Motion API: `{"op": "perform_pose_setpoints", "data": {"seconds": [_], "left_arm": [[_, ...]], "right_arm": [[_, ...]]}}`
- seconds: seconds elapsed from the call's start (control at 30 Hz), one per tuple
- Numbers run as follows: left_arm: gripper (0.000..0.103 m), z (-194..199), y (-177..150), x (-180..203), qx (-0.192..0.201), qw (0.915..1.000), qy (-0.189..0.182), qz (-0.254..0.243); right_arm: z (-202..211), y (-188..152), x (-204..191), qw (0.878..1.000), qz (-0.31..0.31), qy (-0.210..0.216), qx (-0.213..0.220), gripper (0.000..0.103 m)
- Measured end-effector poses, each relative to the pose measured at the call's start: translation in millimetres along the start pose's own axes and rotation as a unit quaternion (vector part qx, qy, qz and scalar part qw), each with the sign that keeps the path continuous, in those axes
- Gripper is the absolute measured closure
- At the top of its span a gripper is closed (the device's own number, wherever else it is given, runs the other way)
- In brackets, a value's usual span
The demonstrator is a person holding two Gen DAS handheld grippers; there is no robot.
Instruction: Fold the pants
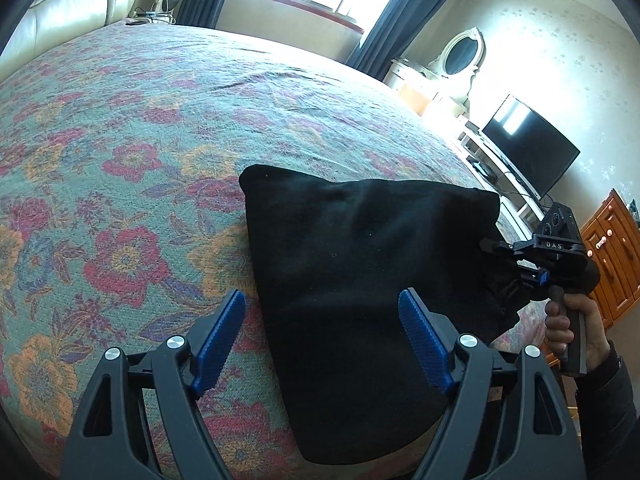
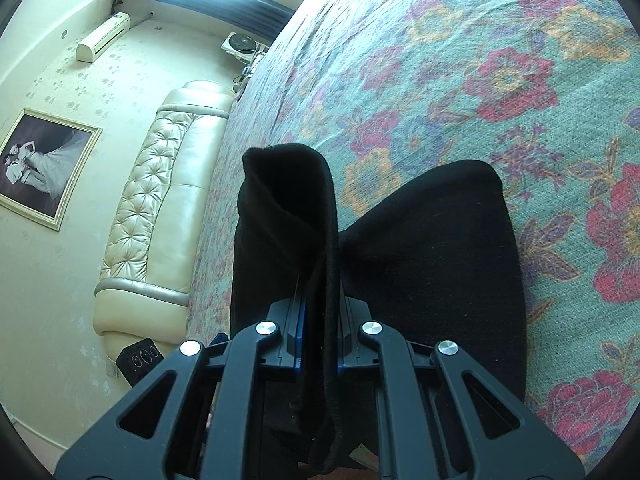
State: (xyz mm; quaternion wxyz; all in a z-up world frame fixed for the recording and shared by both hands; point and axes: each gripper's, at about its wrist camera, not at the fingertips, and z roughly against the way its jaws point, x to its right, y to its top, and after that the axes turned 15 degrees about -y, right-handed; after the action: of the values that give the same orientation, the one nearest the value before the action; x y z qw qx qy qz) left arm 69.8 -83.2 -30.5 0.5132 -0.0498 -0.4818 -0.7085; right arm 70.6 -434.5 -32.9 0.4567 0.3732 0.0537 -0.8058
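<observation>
The black pants [image 1: 352, 280] lie folded on the flowered bedspread [image 1: 120, 160] near the bed's front edge. My left gripper [image 1: 320, 328] is open and empty, its blue pads [image 1: 222, 330] on either side of the pants' near left edge, just above the cloth. My right gripper [image 1: 516, 268] is at the pants' right edge, shut on a fold of the fabric. In the right wrist view the gripper [image 2: 320, 320] pinches a raised flap of the pants [image 2: 288, 208], and the rest of the pants [image 2: 440, 264] lies flat on the bed.
A cream tufted headboard [image 2: 160, 200] bounds the bed's far end. A TV [image 1: 532, 148] on a white stand and a wooden cabinet [image 1: 612, 256] stand beyond the bed's right side. Bare bedspread [image 2: 480, 60] stretches around the pants.
</observation>
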Motion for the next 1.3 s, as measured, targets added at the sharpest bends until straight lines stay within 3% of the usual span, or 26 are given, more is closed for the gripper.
{"op": "perform_pose_setpoints", "data": {"seconds": [0.43, 0.9, 1.13, 1.3], "left_arm": [[0.025, -20.4, 3.2, -5.8, -0.021, 0.9996, 0.006, 0.018], [0.022, -13.2, 5.1, -19.7, -0.010, 0.9986, 0.002, 0.051], [0.022, -27.8, 4.1, -31.1, -0.036, 0.9931, -0.054, 0.098], [0.022, -35.0, 3.3, -32.0, -0.043, 0.9895, -0.072, 0.118]], "right_arm": [[7.4, 3.1, 30.0, 1.000, -0.024, -0.009, 0.001, 0.093], [11.0, 2.2, 51.3, 0.999, -0.035, -0.009, 0.000, 0.093], [13.2, 3.9, 66.7, 0.999, -0.048, -0.004, -0.001, 0.093], [19.0, 4.0, 81.3, 0.998, -0.062, 0.004, 0.000, 0.093]]}}
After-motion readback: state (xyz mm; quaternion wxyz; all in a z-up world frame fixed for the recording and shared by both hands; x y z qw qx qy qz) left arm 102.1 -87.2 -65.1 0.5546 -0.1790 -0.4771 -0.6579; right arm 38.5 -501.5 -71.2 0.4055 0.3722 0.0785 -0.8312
